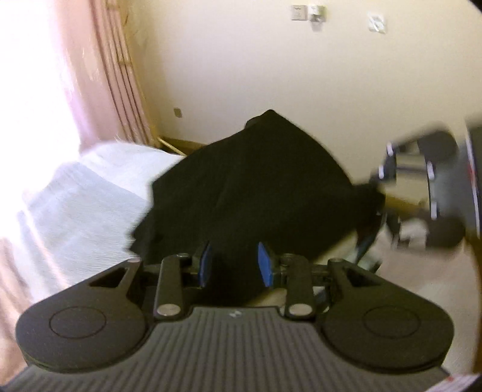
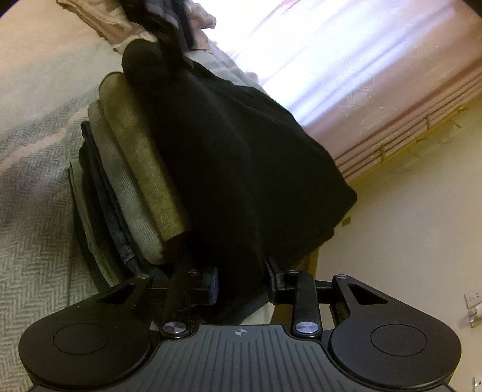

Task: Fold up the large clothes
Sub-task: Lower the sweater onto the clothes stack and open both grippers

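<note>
A thick, folded black garment point(image 1: 250, 181) rises like a tent over the bed in the left wrist view. My left gripper point(image 1: 233, 265) is shut on its near edge, with dark cloth filling the gap between the blue pads point(image 1: 264, 265). My right gripper point(image 1: 378, 184) shows blurred at the right, at the garment's far corner. In the right wrist view the same black garment point(image 2: 241, 169) lies against a stack of folded clothes point(image 2: 135, 181). My right gripper point(image 2: 242, 282) is shut on the garment's near edge.
A pale herringbone bed cover point(image 2: 36, 211) lies under the stack and reaches left point(image 1: 75, 205). Unfolded clothes point(image 2: 120, 18) are heaped at the far end. Pink curtains point(image 1: 99, 75) hang by a bright window, with a cream wall point(image 1: 271, 60) and floor beyond the bed's edge.
</note>
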The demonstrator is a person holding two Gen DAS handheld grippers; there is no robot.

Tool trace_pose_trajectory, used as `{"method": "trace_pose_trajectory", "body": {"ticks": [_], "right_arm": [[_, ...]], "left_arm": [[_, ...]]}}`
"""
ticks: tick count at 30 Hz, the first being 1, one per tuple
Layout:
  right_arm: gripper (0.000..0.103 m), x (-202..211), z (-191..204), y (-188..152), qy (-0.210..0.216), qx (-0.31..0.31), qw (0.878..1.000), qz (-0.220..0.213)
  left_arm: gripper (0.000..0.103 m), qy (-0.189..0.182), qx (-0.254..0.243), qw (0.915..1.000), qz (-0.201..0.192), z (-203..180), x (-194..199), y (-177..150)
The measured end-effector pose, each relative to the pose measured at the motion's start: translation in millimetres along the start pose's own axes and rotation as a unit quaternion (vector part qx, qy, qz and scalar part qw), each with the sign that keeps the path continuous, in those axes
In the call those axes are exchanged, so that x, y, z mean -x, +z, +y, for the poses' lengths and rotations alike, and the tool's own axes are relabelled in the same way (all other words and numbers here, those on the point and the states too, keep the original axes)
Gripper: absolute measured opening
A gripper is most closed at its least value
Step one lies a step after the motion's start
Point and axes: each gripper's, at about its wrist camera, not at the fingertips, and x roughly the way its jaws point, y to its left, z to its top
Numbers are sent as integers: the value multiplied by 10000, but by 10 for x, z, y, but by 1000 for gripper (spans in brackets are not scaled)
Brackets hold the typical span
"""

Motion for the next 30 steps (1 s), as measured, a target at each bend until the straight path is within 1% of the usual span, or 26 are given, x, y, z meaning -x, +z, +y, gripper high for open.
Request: {"method": "trace_pose_trajectory", "body": {"ticks": [2,3,6,9,11,14,16,17,19,20,21,22,23,24,26,28,30], "right_arm": [[29,97,-114,14,186,-192,9996,91],[29,156,-187,21,296,-310,9990,123],[29,344,-449,63,646,-793,9946,181],[29,626,-758,137,834,-1347,9874,21],[30,722,-969,257,925,-1718,9805,-211],[30,556,-1271,513,1047,-2187,9689,-492],[30,281,-1478,723,1099,-2432,9619,-587],[30,105,-1583,837,1199,-2568,9571,-607],[30,-166,-1805,950,1406,-3016,9414,-553],[30,-366,-1860,964,1462,-3331,9308,-356],[30,-514,-1893,924,1465,-3568,9226,-94],[30,-705,-1883,857,1512,-3694,9165,280],[30,-798,-1877,775,1584,-3773,9117,369],[30,-860,-1841,670,1542,-3850,9091,380],[30,-872,-1831,538,1361,-4021,9046,389],[30,-869,-1877,501,1306,-4082,9026,404],[30,-916,-1866,470,1364,-4223,8950,459]], "left_arm": [[27,-47,67,9998,186,-44,-173,17],[23,-29,36,9998,201,-56,-190,18],[22,8,180,9994,290,4,-133,47],[23,-52,306,9990,316,99,-54,91],[23,-33,437,9988,198,188,47,143],[23,15,715,9973,150,352,152,189],[23,2,790,9966,226,418,140,228],[23,-2,762,9967,279,427,109,222],[23,-57,746,9962,440,430,46,204],[23,-118,772,9952,582,424,6,201],[23,-142,797,9942,705,399,-65,174],[23,-130,831,9936,759,384,-107,137],[23,-115,897,9926,806,369,-145,101],[23,-102,981,9919,803,365,-167,74],[23,-77,1089,9918,658,342,-204,30],[23,-4,1058,9927,582,271,-242,55],[23,77,1063,9925,598,243,-245,112]]}}
